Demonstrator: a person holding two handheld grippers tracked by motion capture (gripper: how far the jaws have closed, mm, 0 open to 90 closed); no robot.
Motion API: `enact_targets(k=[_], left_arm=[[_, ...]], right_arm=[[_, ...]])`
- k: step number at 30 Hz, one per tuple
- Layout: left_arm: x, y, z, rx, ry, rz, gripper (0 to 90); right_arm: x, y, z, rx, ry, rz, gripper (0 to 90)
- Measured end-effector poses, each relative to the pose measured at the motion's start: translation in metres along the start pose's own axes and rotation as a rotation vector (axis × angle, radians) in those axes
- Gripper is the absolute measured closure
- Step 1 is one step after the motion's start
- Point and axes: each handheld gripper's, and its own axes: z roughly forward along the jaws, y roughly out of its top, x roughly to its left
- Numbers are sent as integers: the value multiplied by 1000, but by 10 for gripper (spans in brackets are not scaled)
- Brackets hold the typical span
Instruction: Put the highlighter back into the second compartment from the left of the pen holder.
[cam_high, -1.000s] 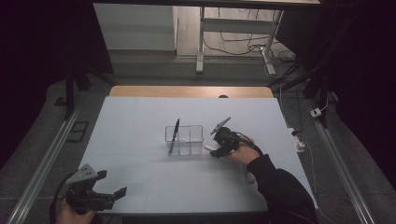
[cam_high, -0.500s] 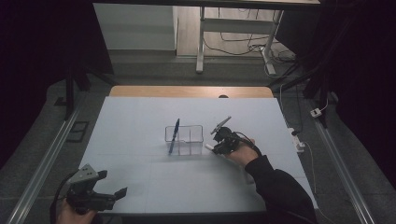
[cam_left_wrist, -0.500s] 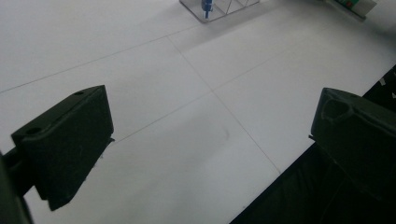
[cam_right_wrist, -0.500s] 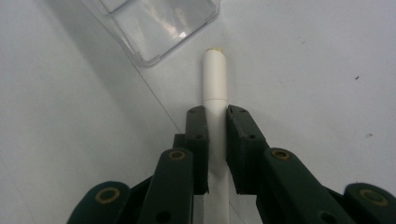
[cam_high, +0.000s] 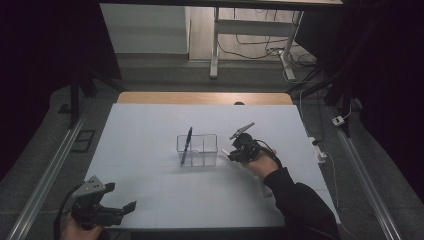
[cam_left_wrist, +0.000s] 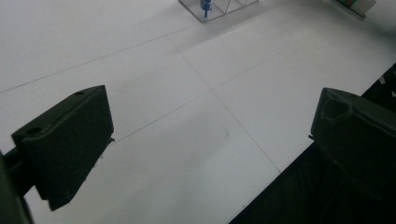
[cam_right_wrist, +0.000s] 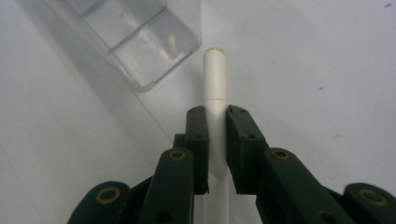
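White pen pinched beside the clear organizer; left gripper idle.

The white pen (cam_right_wrist: 215, 88) lies on the table (cam_high: 150, 125) just right of the clear organizer (cam_high: 198, 149) and is pinched by the right gripper (cam_right_wrist: 215, 128), whose fingers have just been closed on its barrel, apparently for lifting. A blue pen (cam_high: 186, 145) is already stood in the organizer. The left gripper (cam_left_wrist: 210, 140) is held well short of the organizer, fingers spread on nothing.
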Motion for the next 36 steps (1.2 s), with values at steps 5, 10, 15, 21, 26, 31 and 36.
enact_targets(k=[5,10,15,21,26,31,36], left_arm=[[0,0,1,4,-2,4,0],[-1,1,2,11,-7,4,0],[0,1,2,17,-23,5,0],[2,0,1,11,-36,-6,0],[2,0,1,12,-35,-4,0],[2,0,1,10,-37,-4,0],[2,0,1,7,-38,-5,0]], right_arm=[[-4,0,-13,-69,-7,18,794],[-4,4,-30,-146,-15,29,794],[-2,9,-46,-221,-19,38,793],[3,16,-60,-315,-8,35,793],[11,23,-65,-374,5,24,793],[17,31,-68,-435,20,23,792],[20,39,-70,-468,28,16,793]])
